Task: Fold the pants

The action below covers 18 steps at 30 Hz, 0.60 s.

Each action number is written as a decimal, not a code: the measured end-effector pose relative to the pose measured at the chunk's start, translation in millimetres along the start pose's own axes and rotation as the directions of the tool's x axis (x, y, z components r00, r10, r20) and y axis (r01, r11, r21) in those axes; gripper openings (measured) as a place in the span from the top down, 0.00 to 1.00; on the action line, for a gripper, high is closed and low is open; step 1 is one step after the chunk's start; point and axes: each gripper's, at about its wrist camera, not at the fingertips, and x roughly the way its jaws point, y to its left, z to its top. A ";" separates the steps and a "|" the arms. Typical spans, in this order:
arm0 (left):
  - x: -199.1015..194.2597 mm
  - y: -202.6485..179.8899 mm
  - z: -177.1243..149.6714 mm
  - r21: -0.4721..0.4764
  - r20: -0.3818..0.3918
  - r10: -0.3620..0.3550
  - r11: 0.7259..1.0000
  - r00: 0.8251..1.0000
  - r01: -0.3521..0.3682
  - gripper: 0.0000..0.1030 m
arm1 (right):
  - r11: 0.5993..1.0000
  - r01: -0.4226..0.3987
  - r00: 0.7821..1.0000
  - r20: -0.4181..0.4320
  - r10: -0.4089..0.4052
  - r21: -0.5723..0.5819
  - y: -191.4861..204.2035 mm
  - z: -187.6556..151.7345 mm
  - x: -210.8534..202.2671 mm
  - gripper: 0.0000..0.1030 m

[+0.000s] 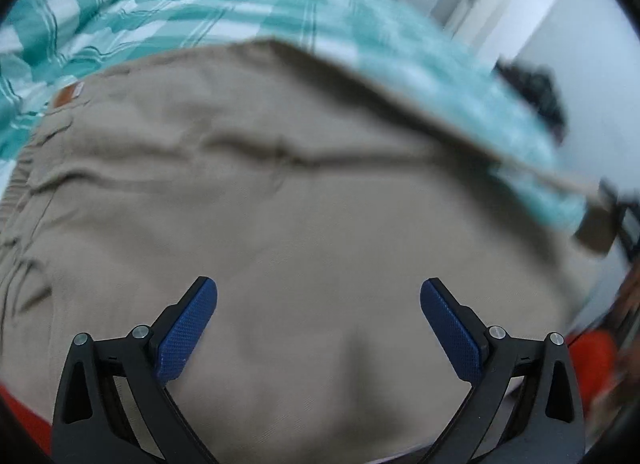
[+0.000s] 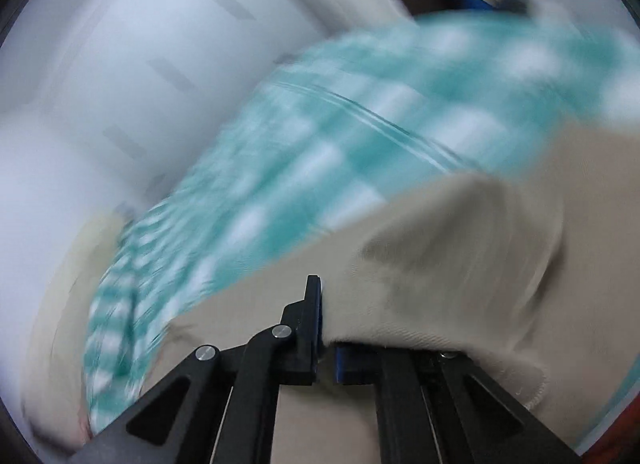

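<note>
The left gripper [image 1: 319, 324] tilts downward, fingers spread wide and empty over the khaki pants [image 1: 280, 204], while the right gripper [image 2: 325, 328] pinches their edge, checked bedsheet [image 1: 180, 4] toward twelve o'clock.

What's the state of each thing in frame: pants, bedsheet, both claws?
pants: khaki, spread across the sheet, creased, one edge pinched and raised by the right claw
checked sheet: teal and white, rumpled, lying under the pants
left claw: open, above the pants, nothing between its fingers
right claw: shut on the pants edge, fabric draped over one finger; view blurred
</note>
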 end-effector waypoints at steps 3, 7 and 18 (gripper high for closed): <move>-5.5 8.0 42.2 -0.126 0.047 -0.156 0.979 0.987 0.161 0.01 | 0.982 -0.115 0.992 0.042 0.122 -0.149 33.2 11.3 -44.6 0.94; 21.4 28.9 88.2 -0.303 0.057 -0.294 0.906 0.954 0.297 0.01 | 0.941 -0.227 0.967 0.055 0.248 -0.250 51.6 6.7 -104.4 0.94; 48.8 55.2 106.0 -0.504 -0.021 -0.287 0.830 0.958 0.238 0.98 | 0.934 -0.255 0.967 -0.050 0.251 -0.252 1.0 -2.3 -156.5 0.95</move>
